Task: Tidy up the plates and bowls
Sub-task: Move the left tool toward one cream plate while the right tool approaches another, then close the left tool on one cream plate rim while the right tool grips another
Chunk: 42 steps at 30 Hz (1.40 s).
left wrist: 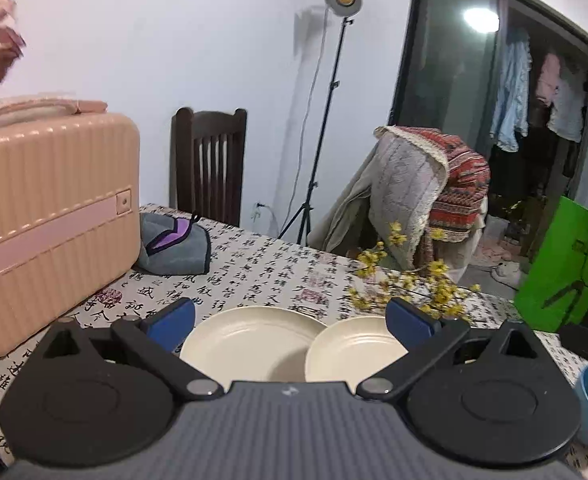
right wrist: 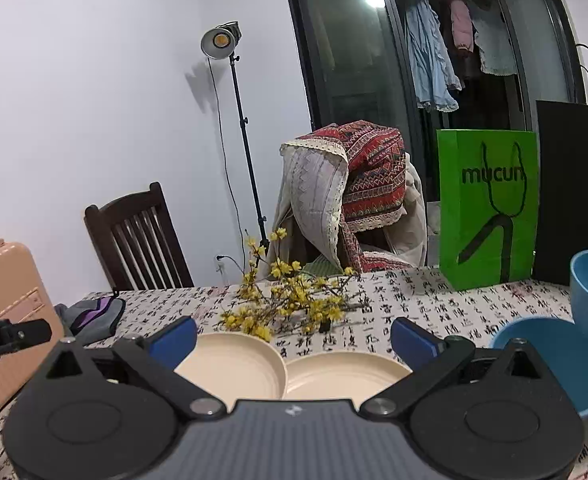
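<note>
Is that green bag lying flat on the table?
No. In the right wrist view the green bag stands upright on the table, beside a black bag.

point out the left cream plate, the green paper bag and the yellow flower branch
left cream plate (right wrist: 237,364): right wrist view, on its flat inner base.
green paper bag (right wrist: 488,208): right wrist view, on the printed front face.
yellow flower branch (right wrist: 294,300): right wrist view, on the cluster of blossoms at mid-branch.
</note>
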Available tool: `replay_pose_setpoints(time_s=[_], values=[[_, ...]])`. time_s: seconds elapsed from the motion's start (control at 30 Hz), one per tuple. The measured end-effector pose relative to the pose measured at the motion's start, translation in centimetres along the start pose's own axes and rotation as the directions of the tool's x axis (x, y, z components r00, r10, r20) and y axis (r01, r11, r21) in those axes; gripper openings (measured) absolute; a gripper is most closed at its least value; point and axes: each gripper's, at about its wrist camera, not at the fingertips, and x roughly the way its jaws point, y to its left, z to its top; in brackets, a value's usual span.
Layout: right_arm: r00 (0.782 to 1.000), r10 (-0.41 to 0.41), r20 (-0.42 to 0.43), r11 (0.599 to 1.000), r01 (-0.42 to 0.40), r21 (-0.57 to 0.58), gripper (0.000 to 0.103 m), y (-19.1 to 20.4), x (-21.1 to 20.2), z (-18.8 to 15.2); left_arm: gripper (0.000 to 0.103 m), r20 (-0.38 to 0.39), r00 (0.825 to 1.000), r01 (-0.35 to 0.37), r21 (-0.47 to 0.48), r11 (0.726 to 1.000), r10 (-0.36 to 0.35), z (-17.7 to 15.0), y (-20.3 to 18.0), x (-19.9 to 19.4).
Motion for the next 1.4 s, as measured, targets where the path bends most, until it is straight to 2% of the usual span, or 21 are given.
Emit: replay_pose_setpoints(time_s=[0.17,0.3,0.43,0.57,0.77,1.07,1.2,1.4], values=[[1.0,0.013,-0.015,0.998,-0.012,0.066,0.103,0.3,2.9,0.3,0.103,-0.036,0.999,-0.013,-0.065,0.998,0.011,0.2,0.8,2.9],[1.0,0.021,-0.007,0.999,-0.02,0.048,0.103,0.6,4.5,-0.2,0.103,0.01,0.999,-0.043,-0.068,0.997,0.043,-0.7,1.4,3.5],[1.0,0.031,0.003,0.998,-0.031,0.054,0.103,0.3,5.6,-1.3,0.103,-0.011,0.999,-0.034,-0.077,0.996,0.034,-1.1,1.7,4.6],[0.999,0.045,-0.03,0.998,-0.044,0.047,0.103,-0.4,6.7,-2.1,0.103,-0.023,0.998,-0.055,-0.059,0.997,0.053,-1.8,1.4,5.3],[0.995,0.07,-0.066,0.992,-0.062,0.108,0.103,-2.0,7.9,-2.9,0.103,-0.011,0.999,-0.041,-0.054,0.998,0.04,-2.9,1.5,5.0],[0.992,0.078,-0.102,0.989,-0.064,0.137,0.103,-2.7,9.5,-4.1,0.103,-0.003,1.0,-0.021,-0.044,0.999,0.021,-4.1,1.2,5.9],[0.988,0.098,-0.119,0.981,-0.076,0.178,0.103,-3.3,10.1,-4.7,0.103,-0.028,1.0,-0.005,-0.05,0.999,0.004,-4.6,1.0,6.5],[0.991,0.071,-0.11,0.984,-0.051,0.171,0.103,-3.1,10.2,-5.0,0.103,-0.057,0.998,0.007,-0.056,0.998,-0.01,-4.9,0.9,7.2]])
